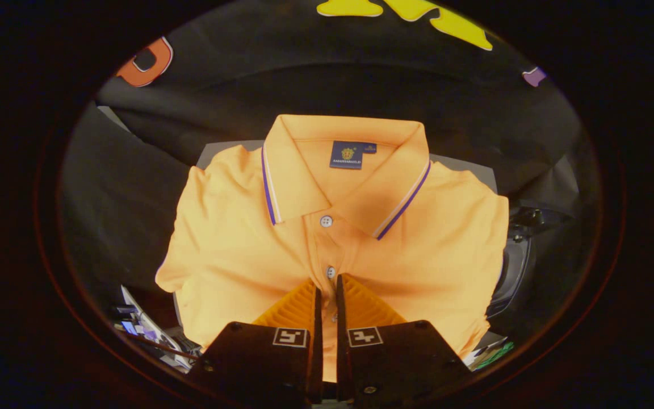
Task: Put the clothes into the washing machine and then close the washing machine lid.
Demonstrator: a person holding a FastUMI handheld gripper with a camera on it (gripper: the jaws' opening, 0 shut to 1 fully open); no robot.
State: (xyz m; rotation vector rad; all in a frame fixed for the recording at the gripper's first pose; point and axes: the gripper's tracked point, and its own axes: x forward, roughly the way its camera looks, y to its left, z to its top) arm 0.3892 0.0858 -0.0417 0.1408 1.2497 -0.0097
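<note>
One orange polo shirt (418, 250) lies folded on one grey surface (222, 150). The shirt has one collar (298, 176), with two striped edges, one on each side of the placket. Two buttons show on the placket: one button (326, 221) just below the collar and a second button (330, 272) nearer the fingers. One dark label (349, 154) sits inside the neck. One gripper (327, 284) shows, with two fingers standing close together, a narrow strip of shirt fabric between them; each finger's mount bears one square marker, two in all. One dark machine (511, 267) shows past the surface's right edge.
</note>
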